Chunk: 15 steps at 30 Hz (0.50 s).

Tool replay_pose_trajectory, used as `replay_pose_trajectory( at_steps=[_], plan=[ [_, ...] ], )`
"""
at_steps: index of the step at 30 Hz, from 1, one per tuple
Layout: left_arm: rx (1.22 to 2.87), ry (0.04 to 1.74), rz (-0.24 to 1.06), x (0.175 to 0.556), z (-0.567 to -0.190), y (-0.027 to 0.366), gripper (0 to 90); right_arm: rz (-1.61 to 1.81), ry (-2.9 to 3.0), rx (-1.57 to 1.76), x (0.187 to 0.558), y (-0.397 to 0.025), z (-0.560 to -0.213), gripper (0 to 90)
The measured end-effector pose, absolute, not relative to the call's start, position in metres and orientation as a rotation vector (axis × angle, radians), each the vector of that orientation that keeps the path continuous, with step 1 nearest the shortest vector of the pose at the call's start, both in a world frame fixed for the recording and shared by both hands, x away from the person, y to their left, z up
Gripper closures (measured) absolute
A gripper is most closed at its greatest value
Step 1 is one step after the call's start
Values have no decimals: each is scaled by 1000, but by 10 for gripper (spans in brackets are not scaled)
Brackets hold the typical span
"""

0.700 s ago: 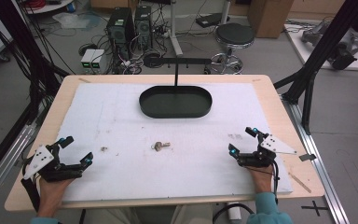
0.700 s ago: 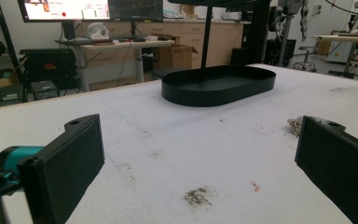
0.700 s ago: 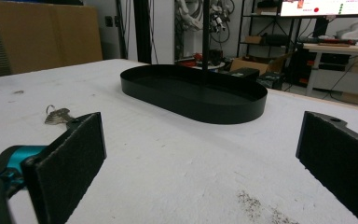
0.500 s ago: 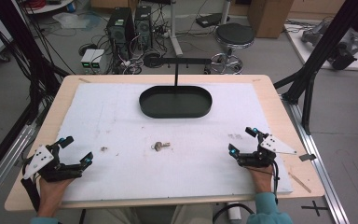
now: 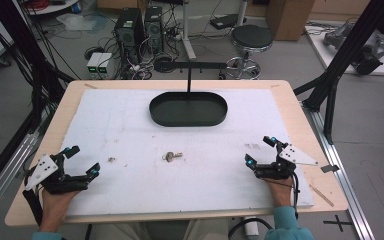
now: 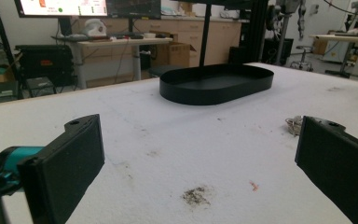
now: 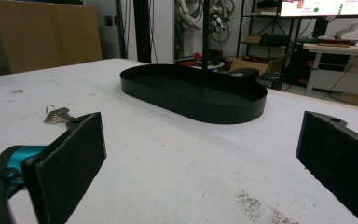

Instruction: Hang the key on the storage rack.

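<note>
Nothing moved: key [image 5: 172, 156] lies between both grippers (jaws apart), untouched.

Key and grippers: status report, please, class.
Both grippers, left and right, open, resting near table edge. Key lies loose mid-table, short of tray. Nothing in the way.
</note>
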State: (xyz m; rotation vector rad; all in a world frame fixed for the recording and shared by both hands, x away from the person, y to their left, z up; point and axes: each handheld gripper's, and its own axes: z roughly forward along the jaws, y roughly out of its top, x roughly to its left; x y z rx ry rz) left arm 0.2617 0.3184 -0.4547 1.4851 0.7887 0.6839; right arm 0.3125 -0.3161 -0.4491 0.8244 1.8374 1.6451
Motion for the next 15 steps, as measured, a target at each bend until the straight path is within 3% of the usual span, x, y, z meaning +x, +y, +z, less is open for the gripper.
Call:
replay_pose_trajectory(
  at_steps=[15],
  plan=[
    [1719,661,596,293,-394,292,17,1645,1836,829,313,-317,-449,6]
  ],
)
